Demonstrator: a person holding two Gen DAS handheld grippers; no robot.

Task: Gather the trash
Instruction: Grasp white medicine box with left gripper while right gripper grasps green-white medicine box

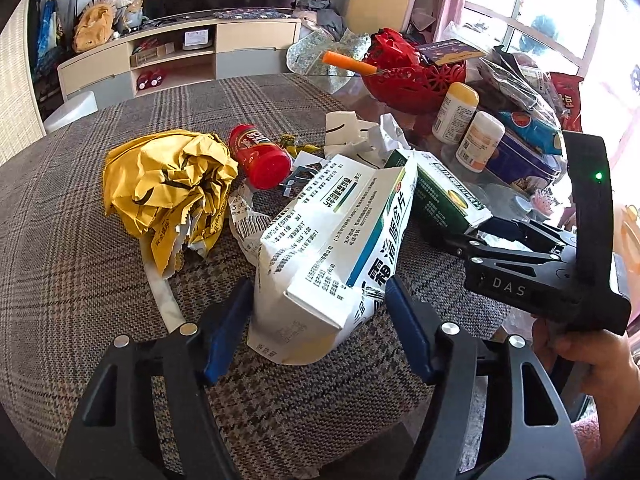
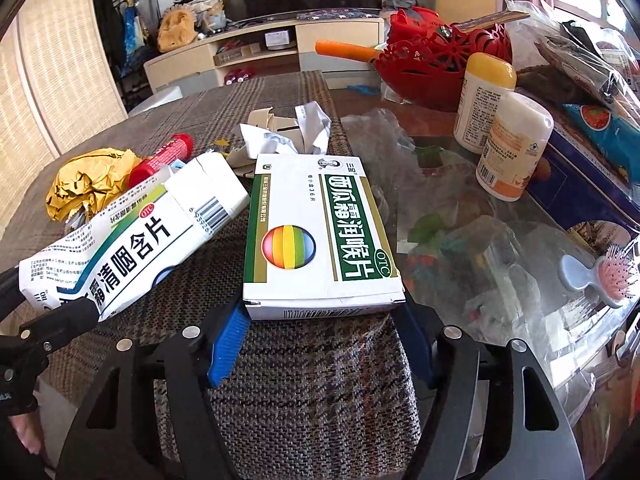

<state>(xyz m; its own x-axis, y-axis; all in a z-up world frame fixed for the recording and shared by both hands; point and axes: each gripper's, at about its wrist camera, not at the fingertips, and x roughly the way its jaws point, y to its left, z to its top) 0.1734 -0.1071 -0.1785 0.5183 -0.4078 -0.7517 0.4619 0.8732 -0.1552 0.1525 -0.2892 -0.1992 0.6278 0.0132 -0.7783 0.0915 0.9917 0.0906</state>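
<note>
Trash: two empty-looking medicine cartons lie side by side on the checked table cloth point(image 1: 100, 240), nearest the cameras.
Left gripper point(image 1: 320, 316): blue pads on both flanks of the white carton point(image 1: 332, 232), near end. Looks clamped on it; carton already creased and dented.
Right gripper point(image 2: 324, 312): pads at both near corners of the green carton point(image 2: 320, 232). Left pad clearly touching, right pad mostly hidden behind the box; I read it as gripped.
Handling: thin cardboard, light, likely hollow. Crushes easily, a bit slick. Grip across the narrow width near an end, where the folded flaps stiffen it. Don't over-squeeze the white one, it's buckling.
Further back: crumpled yellow wrapper point(image 1: 168, 184), red tube point(image 1: 260, 156), torn white paper scraps point(image 1: 360, 136). All soft or light; the tube may roll.
Far: red basket point(image 1: 412, 76), two white bottles point(image 1: 478, 140) on the glass part of the table. Probably not trash.
Left view only: right gripper's body and the person's hand point(image 1: 588, 364), full yellow wrapper.
Right view only: green carton's printed top, pink hairbrush point(image 2: 616, 276), clear plastic film on the glass.
</note>
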